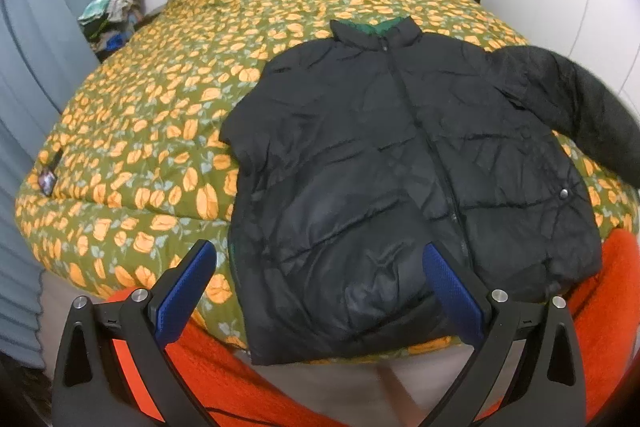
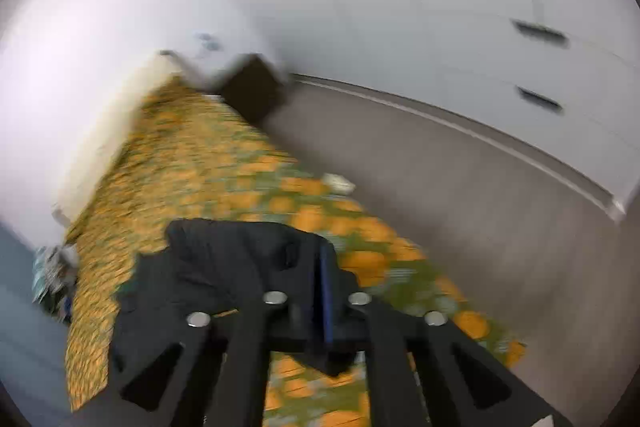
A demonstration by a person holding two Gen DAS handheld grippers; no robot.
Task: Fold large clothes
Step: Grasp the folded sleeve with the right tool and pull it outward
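Black puffer jacket: laid front up, zipped, on the floral bedspread near the foot of the bed; one sleeve is seen lifted at the right. Left gripper: held above the hem, jaws spread wide, nothing between them. Right gripper: jaws closed; dark fabric, apparently the sleeve, is pinched between them, though the view is blurred.

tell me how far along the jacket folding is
Early. Done: the black puffer jacket lies zipped and face up on the floral duvet, one sleeve already out of sight. In hand: the right hand-held gripper is shut on the other sleeve. Left: the left hand-held gripper hangs open; the body is unfolded.
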